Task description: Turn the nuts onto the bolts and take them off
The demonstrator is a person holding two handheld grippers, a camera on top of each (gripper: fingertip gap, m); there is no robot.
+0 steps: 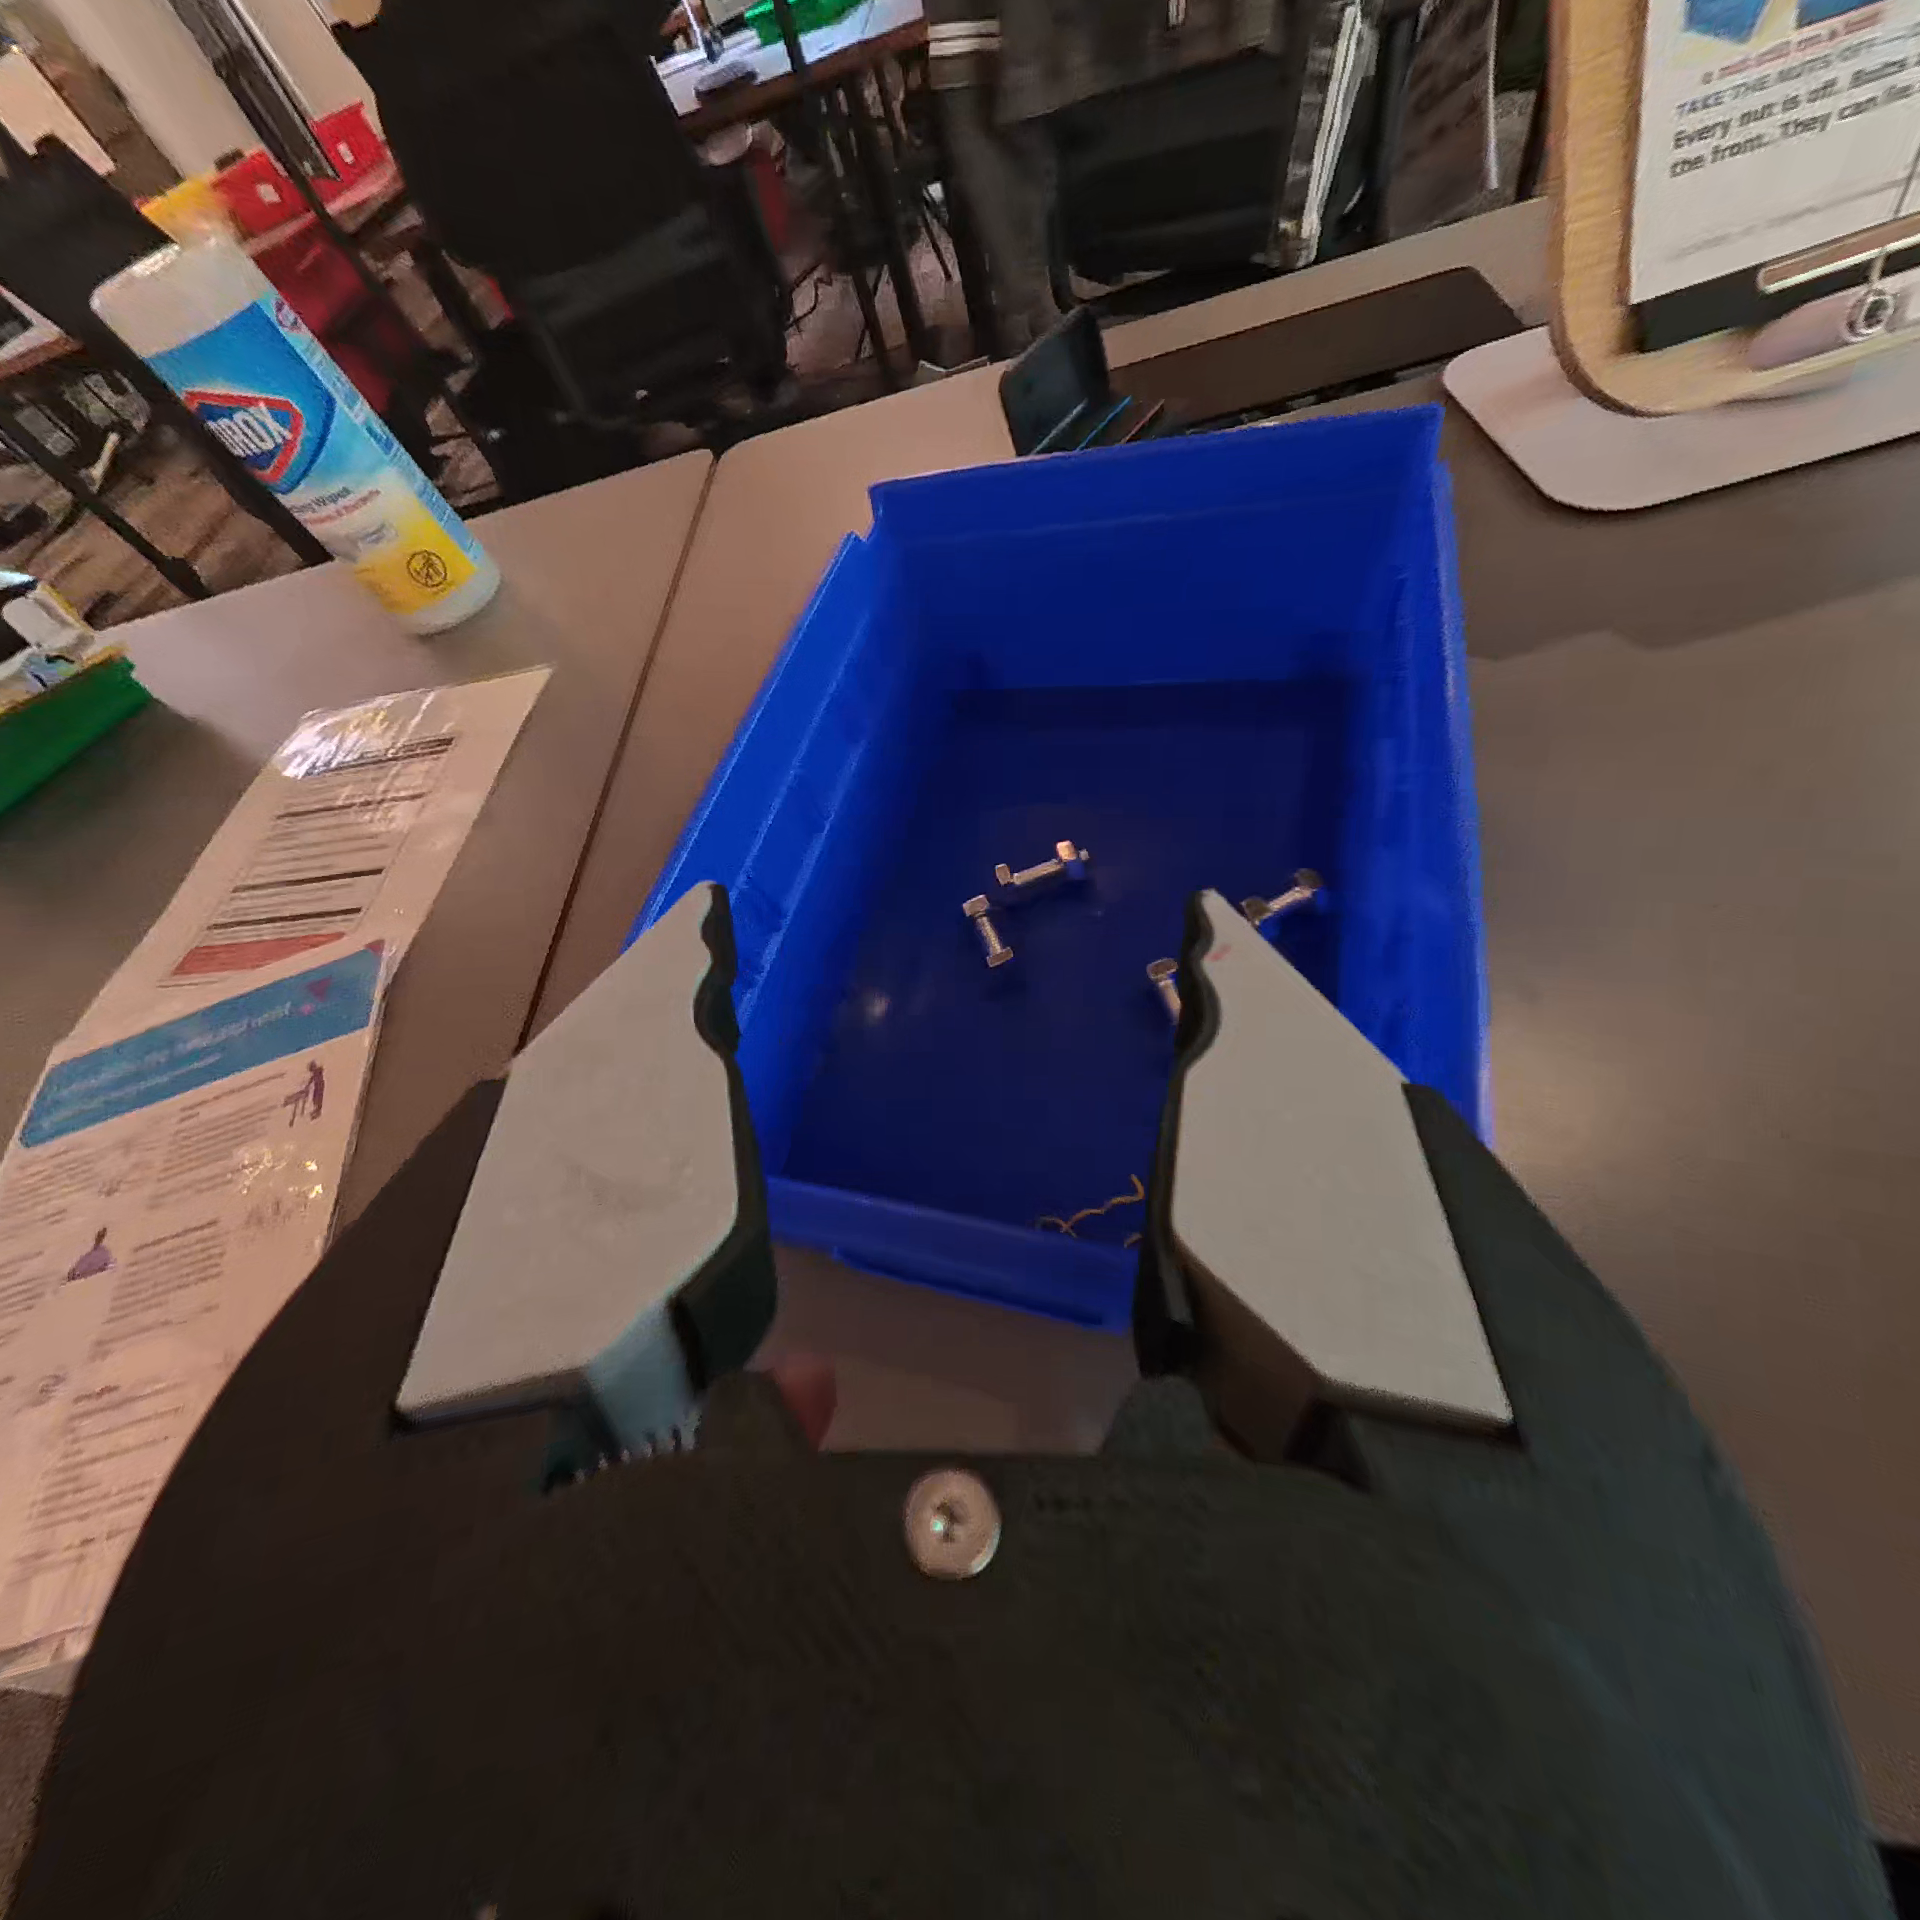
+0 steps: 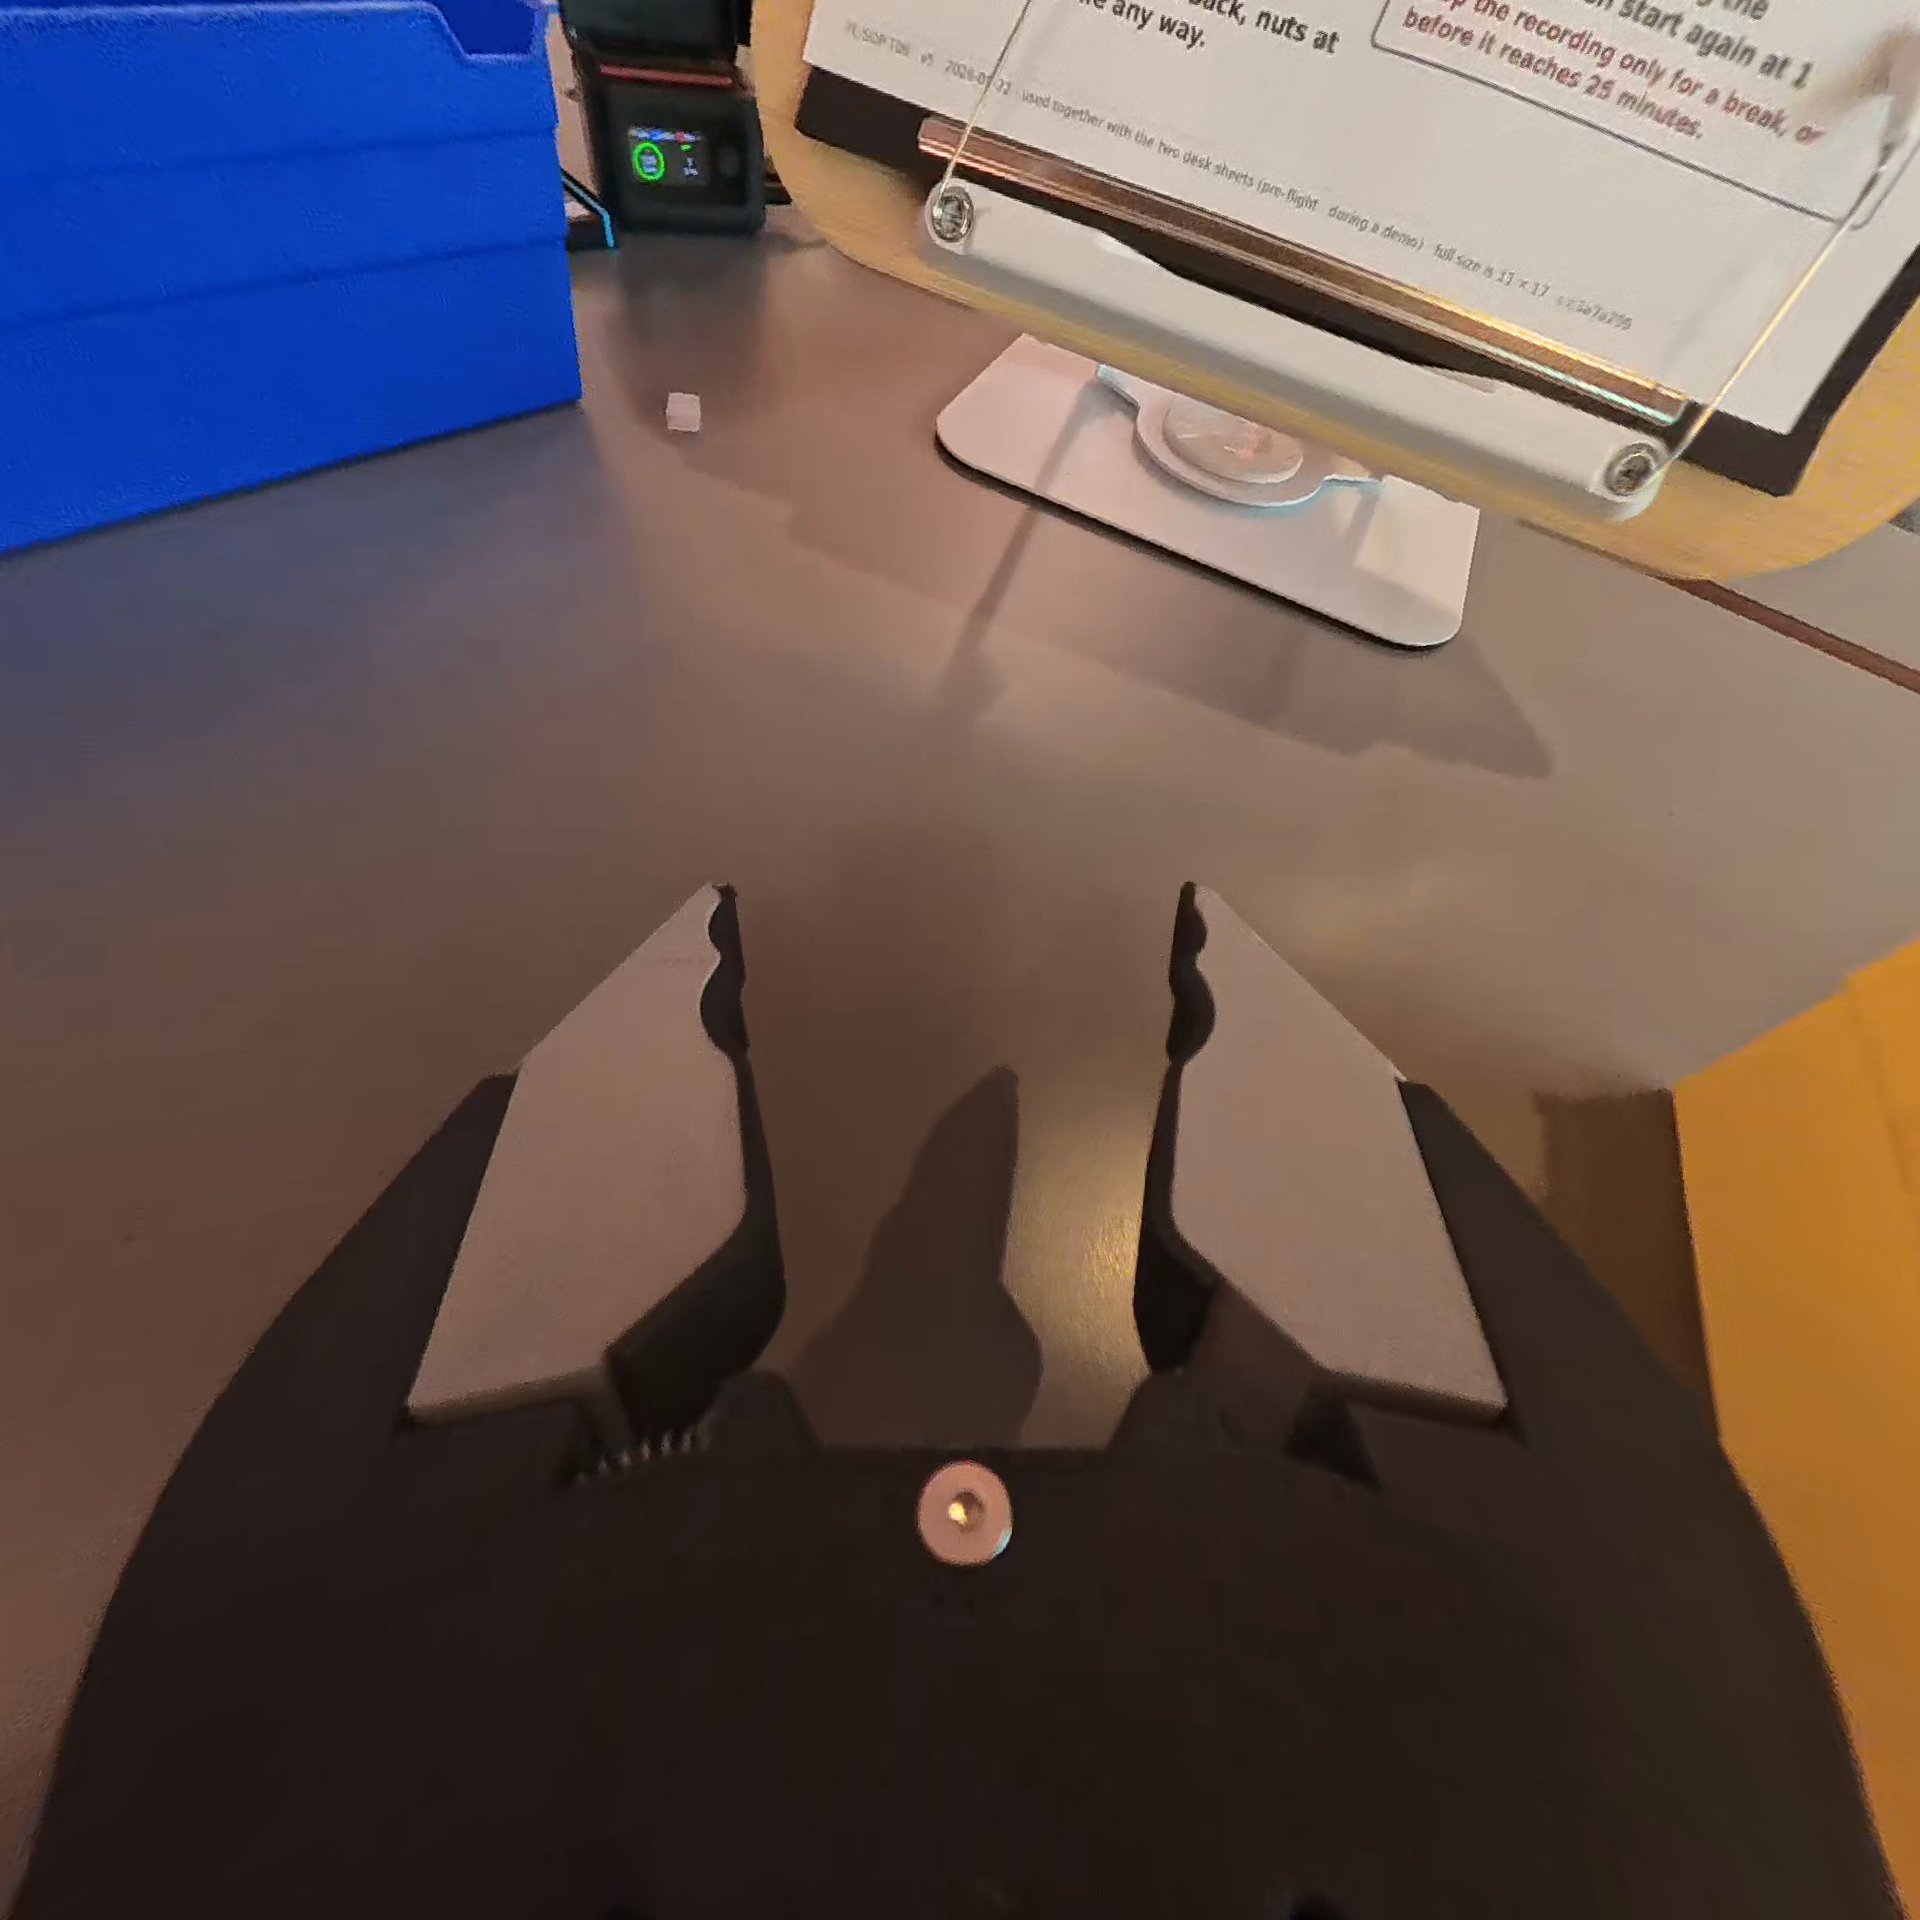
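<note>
A blue plastic bin (image 1: 1444, 748) sits on the grey table. Several small silver bolts with nuts lie on its floor: one near the middle (image 1: 1042, 871), one just left of it (image 1: 987, 931), one at the right (image 1: 1284, 900), and one (image 1: 1163, 981) partly hidden behind my right finger. My left gripper (image 1: 956, 914) is open and empty, held above the bin's near end. My right gripper (image 2: 954, 904) is open and empty over bare table, to the right of the bin (image 2: 270, 270).
A wipes canister (image 1: 301, 436) and a laminated sheet (image 1: 208, 1039) lie left of the bin. A document stand with a printed page (image 2: 1299, 312) stands at the right. A small device with a lit screen (image 2: 675, 156) is behind the bin. A tiny white cube (image 2: 683, 411) lies on the table. Between my right fingertips and the tiny white cube (image 2: 683, 411) there is roughly 25 centimeters.
</note>
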